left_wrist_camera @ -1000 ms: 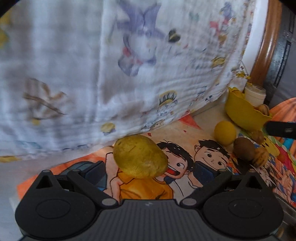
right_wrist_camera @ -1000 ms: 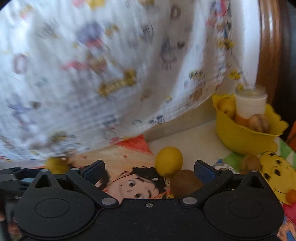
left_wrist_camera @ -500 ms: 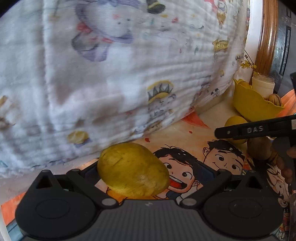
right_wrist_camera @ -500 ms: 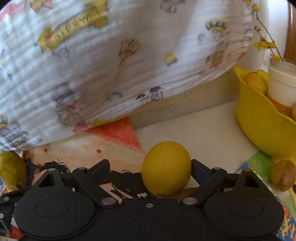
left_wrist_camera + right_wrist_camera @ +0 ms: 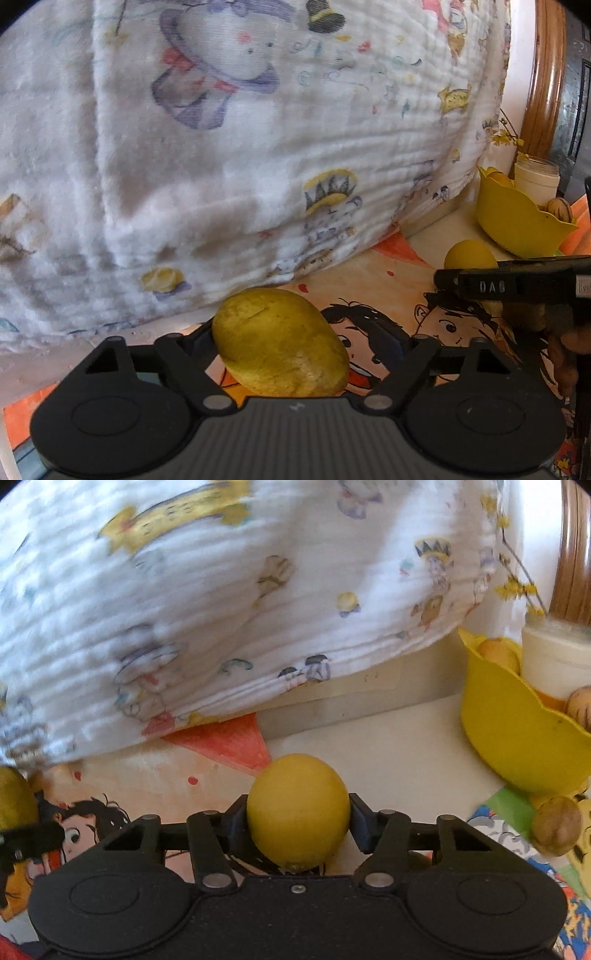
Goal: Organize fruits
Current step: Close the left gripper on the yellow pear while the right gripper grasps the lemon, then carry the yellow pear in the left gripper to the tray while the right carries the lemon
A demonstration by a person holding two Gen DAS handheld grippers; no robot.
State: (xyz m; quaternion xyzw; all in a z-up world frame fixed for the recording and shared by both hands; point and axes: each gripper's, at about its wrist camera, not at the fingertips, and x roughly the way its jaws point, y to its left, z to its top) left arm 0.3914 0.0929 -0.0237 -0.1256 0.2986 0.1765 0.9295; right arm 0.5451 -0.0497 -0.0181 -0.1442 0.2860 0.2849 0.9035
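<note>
A yellow-green mango (image 5: 282,341) lies on the cartoon-print mat between the fingers of my left gripper (image 5: 295,343), which is open around it with a gap on the right side. My right gripper (image 5: 298,818) is shut on a round yellow lemon (image 5: 297,808) low over the mat. The lemon (image 5: 470,254) and the right gripper's finger (image 5: 517,284) also show at the right of the left wrist view. A yellow bowl (image 5: 517,734) with several fruits stands at the right, also in the left wrist view (image 5: 517,225).
A white cartoon-print blanket (image 5: 240,166) rises just behind the mat. A white jar (image 5: 557,657) stands behind the bowl. A brown walnut-like fruit (image 5: 556,825) lies on the mat in front of the bowl. A wooden frame (image 5: 543,74) is at the far right.
Both grippers moved forward and down toward the fruit. The left gripper now straddles the mango. The right gripper closed on the lemon, which it only approached before.
</note>
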